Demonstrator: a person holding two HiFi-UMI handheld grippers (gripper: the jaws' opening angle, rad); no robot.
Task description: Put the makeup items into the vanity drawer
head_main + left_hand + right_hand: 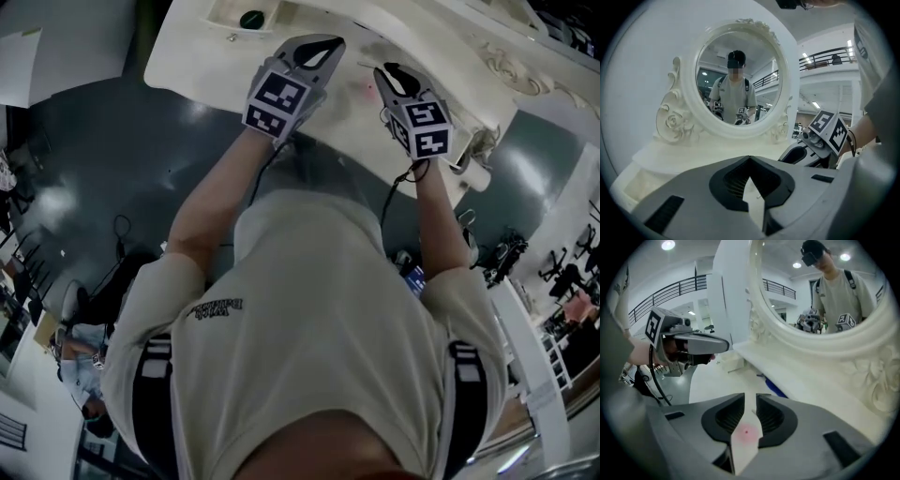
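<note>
- The left gripper [750,160] hung low over the white bench [216,66], pointing at the round mirror [738,79].
- Its fingers [727,180] were closed, with the tips meeting. Nothing lay between them, and only bare bench showed through the wedge below the tips.
- The right gripper [750,401] hung beside it over the same bench, tilted more steeply down. The two were near each other but apart.
- The right fingers [774,416] stood slightly apart with a narrow gap and held nothing.
- Through that gap a pink spot [746,431] showed on the bench surface, below the fingers. I could not tell what it was.
- A slim blue item [776,390] lay on the bench against the foot of the mirror's raised ledge. It was beyond the right fingertips and a little to their right, clear of both fingers.
- A dark round item [251,19] sat in an open compartment [220,17] at the bench's far left end. It was past the left gripper and well apart from both sets of fingers.
- No makeup item touched either gripper.
</note>
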